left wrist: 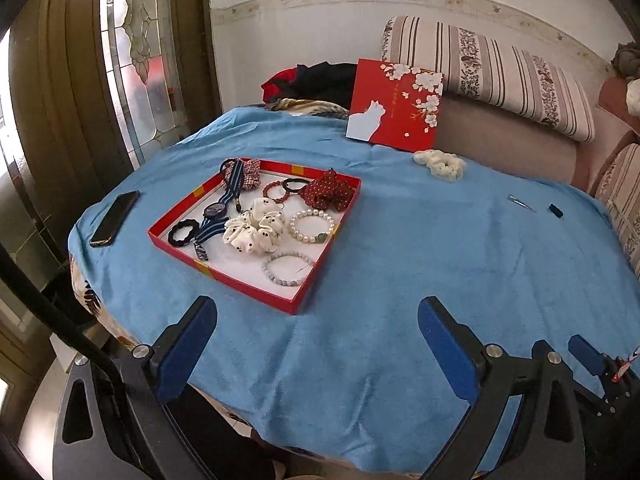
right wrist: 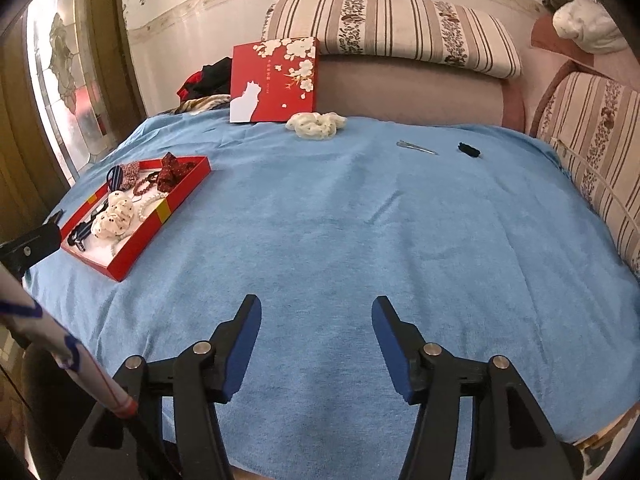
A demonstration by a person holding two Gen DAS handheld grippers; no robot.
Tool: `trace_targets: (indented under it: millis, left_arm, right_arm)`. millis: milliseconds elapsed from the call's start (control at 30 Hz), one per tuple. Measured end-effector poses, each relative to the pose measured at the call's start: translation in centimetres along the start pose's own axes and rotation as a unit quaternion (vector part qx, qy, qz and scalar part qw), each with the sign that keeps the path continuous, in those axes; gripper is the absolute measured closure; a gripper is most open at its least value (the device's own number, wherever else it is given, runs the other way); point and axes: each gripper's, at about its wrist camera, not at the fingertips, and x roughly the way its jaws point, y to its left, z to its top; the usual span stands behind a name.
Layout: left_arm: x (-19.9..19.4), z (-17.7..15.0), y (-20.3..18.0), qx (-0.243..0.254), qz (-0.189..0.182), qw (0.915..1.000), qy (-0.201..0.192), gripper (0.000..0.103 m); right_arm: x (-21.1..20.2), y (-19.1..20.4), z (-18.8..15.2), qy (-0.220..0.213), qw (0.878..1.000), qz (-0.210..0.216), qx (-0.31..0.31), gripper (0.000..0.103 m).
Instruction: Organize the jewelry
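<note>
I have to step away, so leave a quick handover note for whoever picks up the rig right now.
Left tool: open, empty, hovering near the red tray.
Right tool: open, empty, over bare blue cloth.
Done: watch, bracelets and several scrunchies lie in the tray.
Left: cream scrunchie, metal clip and small black item sit out on the cloth.
Lid leans against the sofa.

Matt blue terry cloth point(right wrist: 360, 220), glossy red cardboard tray point(left wrist: 256, 292), pearly bead bracelet point(left wrist: 312, 226).

I am seeing the shallow red cardboard tray point(left wrist: 298, 307) lying left on the blue cloth-covered table point(left wrist: 440, 280), the cream fabric scrunchie point(left wrist: 440, 164) far right, the black smartphone point(left wrist: 115, 218) left of the tray.
</note>
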Motion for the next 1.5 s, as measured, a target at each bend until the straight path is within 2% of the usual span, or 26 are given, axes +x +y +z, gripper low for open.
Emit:
trace_targets:
  millis: [267,600,900,1500]
  left_arm:
    - [1.1,-0.1,0.7,-0.003,0.009,0.9998,0.019,0.003]
    - [2.4,-0.2,2.1,-0.019,0.009,0.9988,0.044,0.003]
    - [2.8,-0.1,3.4,-0.032,0.006,0.9982,0.051,0.003]
    - [3.5,0.2,5.4,-0.046,-0.012,0.9969,0.063,0.003]
  right_arm:
    - [0.3,1.8,0.5,0.003,1.000,0.002,-0.025,0.040]
    - [0.3,4.8,2.7,-0.005,0.998,0.007,-0.064,0.038]
    - [0.7,6.7,2.9,-0.002,0.996,0.008,-0.090,0.037]
    - [1.4,7.7,3.8,0.011,0.996,0.007,-0.091,0.036]
